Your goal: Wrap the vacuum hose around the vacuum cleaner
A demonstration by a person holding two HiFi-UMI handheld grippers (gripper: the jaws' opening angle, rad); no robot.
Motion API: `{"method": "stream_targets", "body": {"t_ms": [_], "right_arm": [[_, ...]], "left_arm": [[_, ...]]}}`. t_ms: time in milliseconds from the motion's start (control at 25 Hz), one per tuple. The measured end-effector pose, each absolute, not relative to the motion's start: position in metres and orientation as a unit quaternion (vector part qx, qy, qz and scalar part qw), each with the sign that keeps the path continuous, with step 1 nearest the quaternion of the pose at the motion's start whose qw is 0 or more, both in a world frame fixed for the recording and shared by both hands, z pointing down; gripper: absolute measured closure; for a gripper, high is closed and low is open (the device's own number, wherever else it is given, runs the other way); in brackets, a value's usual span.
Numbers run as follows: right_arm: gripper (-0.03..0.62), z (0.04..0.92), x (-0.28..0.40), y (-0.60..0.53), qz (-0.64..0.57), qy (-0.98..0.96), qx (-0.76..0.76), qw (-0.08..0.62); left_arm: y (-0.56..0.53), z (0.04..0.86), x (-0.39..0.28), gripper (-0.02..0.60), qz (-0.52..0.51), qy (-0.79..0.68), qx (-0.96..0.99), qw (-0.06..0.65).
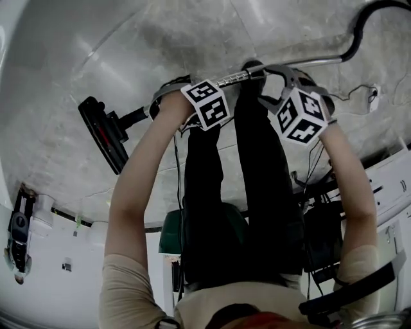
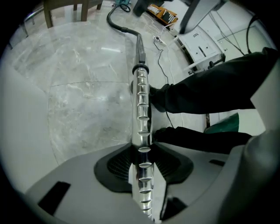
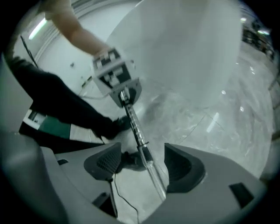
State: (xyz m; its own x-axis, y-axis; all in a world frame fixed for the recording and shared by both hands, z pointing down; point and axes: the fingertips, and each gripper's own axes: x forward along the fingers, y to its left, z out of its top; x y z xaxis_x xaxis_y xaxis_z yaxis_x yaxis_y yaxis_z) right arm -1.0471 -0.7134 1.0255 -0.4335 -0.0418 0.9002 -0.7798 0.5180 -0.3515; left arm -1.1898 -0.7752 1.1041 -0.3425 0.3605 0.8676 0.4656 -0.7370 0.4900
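Note:
The vacuum's chrome wand [image 1: 234,78] runs from the black floor head [image 1: 103,132] to the dark hose [image 1: 356,32] curving off at the upper right. My left gripper [image 2: 142,164] is shut on the ribbed chrome wand [image 2: 142,113], which points away toward the hose [image 2: 114,22]. My right gripper [image 3: 142,164] stands open; the wand [image 3: 135,127] passes between its pads with a gap on each side. Farther along the wand, the left gripper [image 3: 118,81] shows in the right gripper view. In the head view both grippers, left [image 1: 168,90] and right [image 1: 282,74], sit on the wand above the person's black trouser legs.
A thin cable [image 2: 164,57] trails on the marble floor beside the wand. White cabinets [image 2: 201,43] stand to the right, and chair legs [image 2: 65,11] at the far side. A green object [image 1: 170,234] lies behind the legs. Another cable [image 3: 114,194] runs under the right gripper.

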Motion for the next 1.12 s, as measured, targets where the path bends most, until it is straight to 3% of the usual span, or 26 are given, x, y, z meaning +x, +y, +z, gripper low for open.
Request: {"method": "stream_targets", "body": {"t_ms": [160, 480, 600, 800, 1120], "right_arm": [[0.286, 1.112, -1.039, -0.686, 0.394, -0.717, 0.150, 0.555], [0.288, 1.133, -1.063, -0.634, 0.446, -0.672, 0.076, 0.586], [0.418, 1.133, -1.067, -0.626, 0.392, -0.683, 0.043, 0.615], [0.437, 1.101, -1.073, -0.627, 0.360, -0.711, 0.081, 0.598], [0.439, 0.981, -1.072, -0.619, 0.379, -0.712, 0.090, 0.584]], "left_arm": [[-0.774, 1.096, -1.176, 0.425, -0.723, -0.371, -0.582, 0.025], [-0.761, 1.022, -1.181, 0.425, -0.699, -0.368, -0.611, 0.039], [-0.757, 1.020, -1.186, 0.425, -0.701, -0.374, -0.605, 0.053], [-0.758, 1.009, -1.196, 0.425, -0.703, -0.376, -0.601, 0.065], [-0.750, 0.938, -1.204, 0.425, -0.689, -0.386, -0.612, 0.047]]}}
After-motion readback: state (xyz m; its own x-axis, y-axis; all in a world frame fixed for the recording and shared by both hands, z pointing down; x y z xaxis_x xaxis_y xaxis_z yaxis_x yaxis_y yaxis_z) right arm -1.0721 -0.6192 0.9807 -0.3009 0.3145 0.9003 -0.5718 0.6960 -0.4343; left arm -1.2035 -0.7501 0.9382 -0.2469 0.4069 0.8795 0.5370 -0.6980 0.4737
